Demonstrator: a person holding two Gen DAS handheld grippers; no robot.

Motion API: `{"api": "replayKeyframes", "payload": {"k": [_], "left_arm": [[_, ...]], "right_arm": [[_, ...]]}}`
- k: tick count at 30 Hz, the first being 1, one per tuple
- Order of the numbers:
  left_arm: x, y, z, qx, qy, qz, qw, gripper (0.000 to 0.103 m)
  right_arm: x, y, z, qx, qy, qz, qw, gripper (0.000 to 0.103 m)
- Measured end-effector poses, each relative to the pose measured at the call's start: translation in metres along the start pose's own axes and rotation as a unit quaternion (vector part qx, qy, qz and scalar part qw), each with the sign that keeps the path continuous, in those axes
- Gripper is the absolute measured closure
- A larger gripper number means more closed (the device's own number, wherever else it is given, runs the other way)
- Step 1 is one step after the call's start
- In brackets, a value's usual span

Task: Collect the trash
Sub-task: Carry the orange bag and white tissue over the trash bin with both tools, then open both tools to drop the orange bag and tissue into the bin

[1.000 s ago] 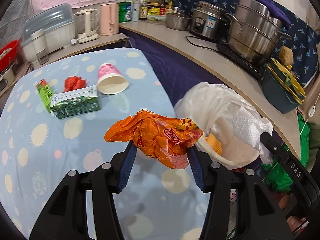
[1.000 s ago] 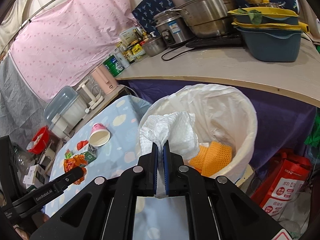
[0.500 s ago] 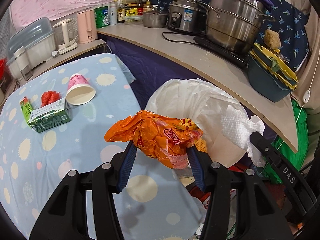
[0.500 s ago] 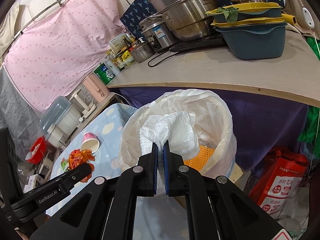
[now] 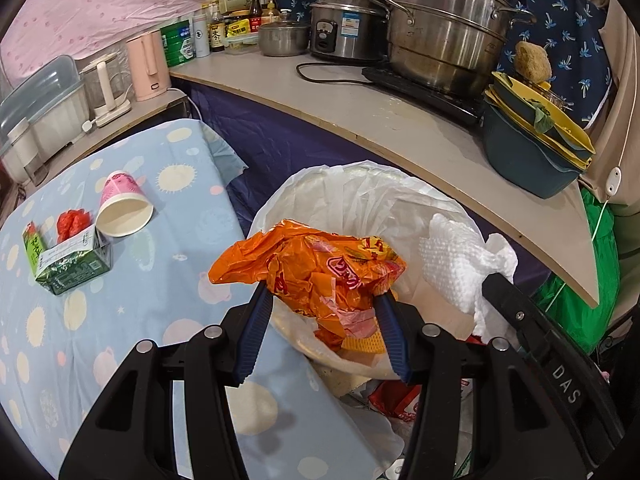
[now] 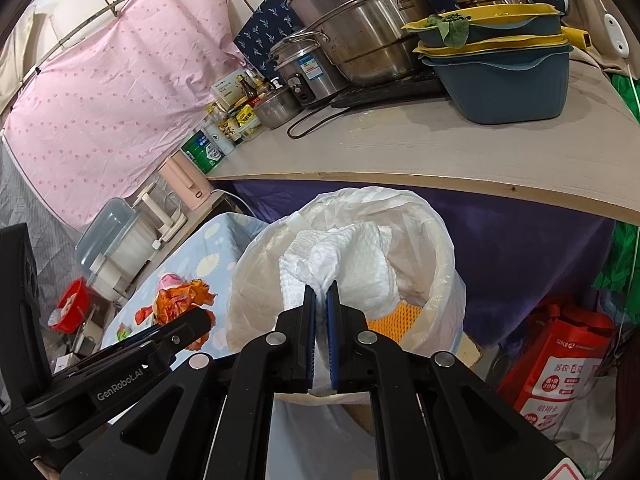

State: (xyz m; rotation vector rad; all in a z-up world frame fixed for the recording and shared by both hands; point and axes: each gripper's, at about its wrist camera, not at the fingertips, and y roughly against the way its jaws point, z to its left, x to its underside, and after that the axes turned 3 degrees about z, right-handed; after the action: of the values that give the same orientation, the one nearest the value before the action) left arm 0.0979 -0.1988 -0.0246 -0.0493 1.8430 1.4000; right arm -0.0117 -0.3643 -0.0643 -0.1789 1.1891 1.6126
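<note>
The left gripper (image 5: 322, 300) pinches one orange snack wrapper (image 5: 312, 268) between its blue pads. The wrapper is crumpled plastic film, glossy orange with red and yellow print and a pink patch on the underside; it bulges above and in front of the fingertips. Directly ahead of and below these fingertips stands one trash bin (image 5: 360, 184), lined with a white translucent bag; the wrapper hangs over its near rim.

The right gripper (image 6: 321, 300) has its jaws pressed almost together on one white paper towel (image 6: 344, 256). The towel is embossed, crumpled, and fans out above the fingertips. It is held over the bin mouth, with the bin just beyond and below the fingertips. One piece of orange foam netting (image 6: 400, 316) lies inside the bin, below and to the right of the right gripper's fingertips.

To the left of the left gripper, well apart from it, a table (image 5: 160, 280) with a light blue spotted cloth carries three remaining items: one pink paper cup (image 5: 124, 208) lying on its side, one green carton (image 5: 68, 260), and one red crumpled scrap (image 5: 72, 222) touching the carton.
</note>
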Motion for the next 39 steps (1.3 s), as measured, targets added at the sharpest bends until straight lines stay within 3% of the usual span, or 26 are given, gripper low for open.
{"api": "replayKeyframes", "payload": {"k": [21,28,33,35,39], "left_arm": [[-0.021,-0.039,-0.013,-0.010,-0.011,0.018,0.9997,0.053],[-0.024,-0.045,-0.014,-0.010,-0.013,0.017,0.9997,0.050],[-0.024,-0.047,-0.015,-0.018,-0.013,0.015,0.9996,0.036],[-0.025,-0.046,-0.013,-0.021,-0.010,0.014,0.9996,0.035],[-0.026,-0.046,-0.009,-0.021,-0.006,0.015,0.9997,0.034]], "right_arm": [[-0.020,-0.033,-0.005,0.017,-0.001,0.010,1.000,0.096],[-0.024,-0.035,-0.005,0.020,-0.004,0.007,1.000,0.089],[-0.026,-0.033,-0.003,0.024,-0.002,-0.004,1.000,0.077],[-0.027,-0.031,-0.002,0.027,-0.004,-0.010,1.000,0.071],[-0.031,-0.027,-0.002,0.024,-0.006,-0.014,1.000,0.069]]}}
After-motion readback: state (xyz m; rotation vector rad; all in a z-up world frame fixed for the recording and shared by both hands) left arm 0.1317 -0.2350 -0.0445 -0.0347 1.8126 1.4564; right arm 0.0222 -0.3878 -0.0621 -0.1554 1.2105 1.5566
